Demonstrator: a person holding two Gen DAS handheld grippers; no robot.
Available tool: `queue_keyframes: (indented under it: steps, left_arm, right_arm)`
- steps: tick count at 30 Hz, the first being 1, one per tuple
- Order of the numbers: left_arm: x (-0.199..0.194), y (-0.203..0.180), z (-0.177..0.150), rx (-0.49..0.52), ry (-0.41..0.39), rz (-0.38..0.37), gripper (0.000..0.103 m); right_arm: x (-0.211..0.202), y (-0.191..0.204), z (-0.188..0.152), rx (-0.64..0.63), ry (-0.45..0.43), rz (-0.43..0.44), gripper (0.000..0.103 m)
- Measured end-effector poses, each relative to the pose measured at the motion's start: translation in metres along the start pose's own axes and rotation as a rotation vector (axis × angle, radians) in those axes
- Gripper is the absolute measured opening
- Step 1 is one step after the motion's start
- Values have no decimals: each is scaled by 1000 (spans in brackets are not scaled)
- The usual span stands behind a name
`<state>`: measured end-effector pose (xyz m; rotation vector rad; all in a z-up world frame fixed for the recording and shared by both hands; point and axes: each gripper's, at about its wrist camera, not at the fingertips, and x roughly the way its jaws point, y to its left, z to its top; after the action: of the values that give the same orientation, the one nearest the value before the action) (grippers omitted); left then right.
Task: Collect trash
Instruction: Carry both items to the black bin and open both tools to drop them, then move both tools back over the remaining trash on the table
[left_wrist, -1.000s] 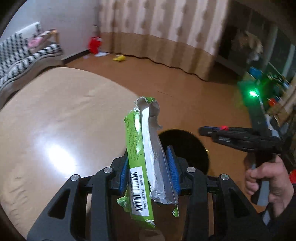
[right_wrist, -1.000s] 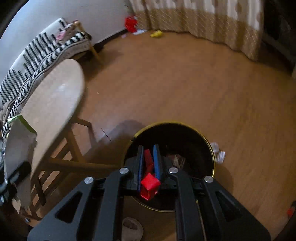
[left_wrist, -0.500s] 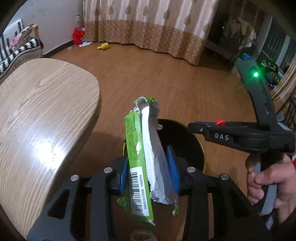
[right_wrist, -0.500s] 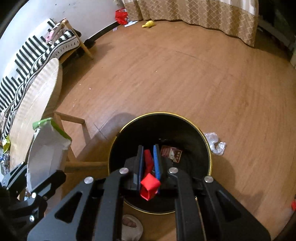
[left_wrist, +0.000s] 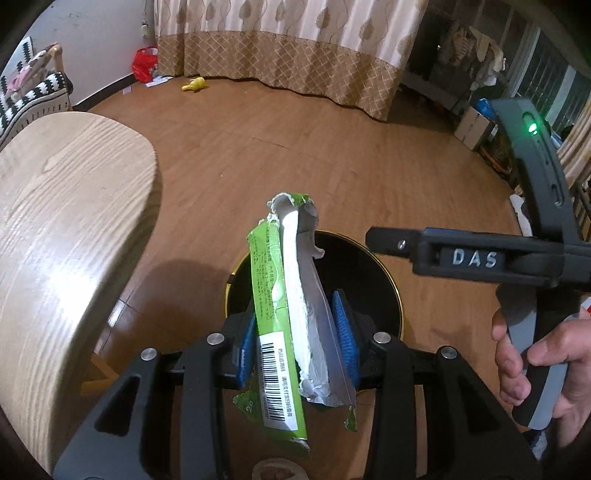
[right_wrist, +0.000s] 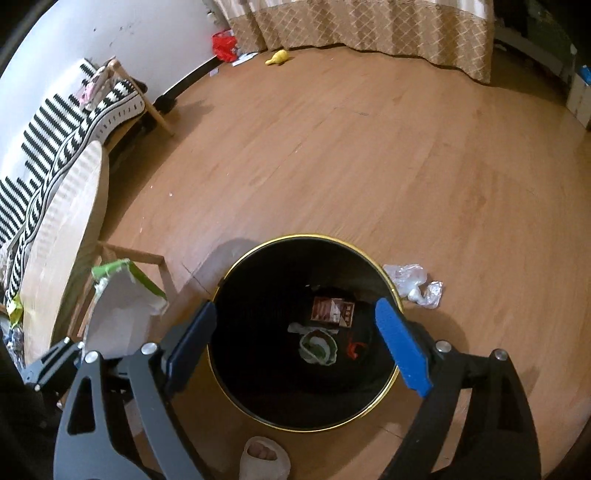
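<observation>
A torn green and silver wrapper (left_wrist: 280, 280) stands upright between the blue pads of my left gripper (left_wrist: 295, 332), which is shut on it, just short of the black bin's gold rim (left_wrist: 395, 291). In the right wrist view the wrapper (right_wrist: 122, 314) shows at the lower left. My right gripper (right_wrist: 295, 314) hangs over the bin's rim (right_wrist: 303, 236), its jaws opening wide with nothing between them. A small red piece (right_wrist: 354, 349) lies at the bottom of the bin, next to a brown carton (right_wrist: 332, 312) and a green-white wrapper (right_wrist: 317, 347).
Crumpled clear plastic (right_wrist: 413, 280) lies on the wood floor right of the bin. A light wooden table (left_wrist: 55, 229) stands left of it, with a striped sofa (right_wrist: 55, 140) behind. A yellow toy (left_wrist: 194, 85) and a red bag (left_wrist: 144, 64) lie by the curtain. A slippered foot (right_wrist: 262, 458) is near the bin.
My right gripper's jaws have spread wide, and the red piece they held now lies in the bin. My left gripper has carried the wrapper off the table toward the bin.
</observation>
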<state>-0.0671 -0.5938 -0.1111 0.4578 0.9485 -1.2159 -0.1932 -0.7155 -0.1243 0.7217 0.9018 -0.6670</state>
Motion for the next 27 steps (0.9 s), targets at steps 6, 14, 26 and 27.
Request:
queue_keyframes:
  steps: [6,14,26,27]
  left_arm:
    - [8,-6,-3,0,17,-32,40]
    - [7,-13,-2,11,-5,-47,79]
    - [-68,7,-6,-19,-107,-32,92]
    - [-83,12,-8,-16,-133,-20,92]
  right_arm:
    - [-11,-12,1,50,-34,1,86]
    - [-22,-29,3,103,-68,6,86]
    - [-43,16,0,2,-126,5,86]
    - [-47,29,0,-22,-135,14,86]
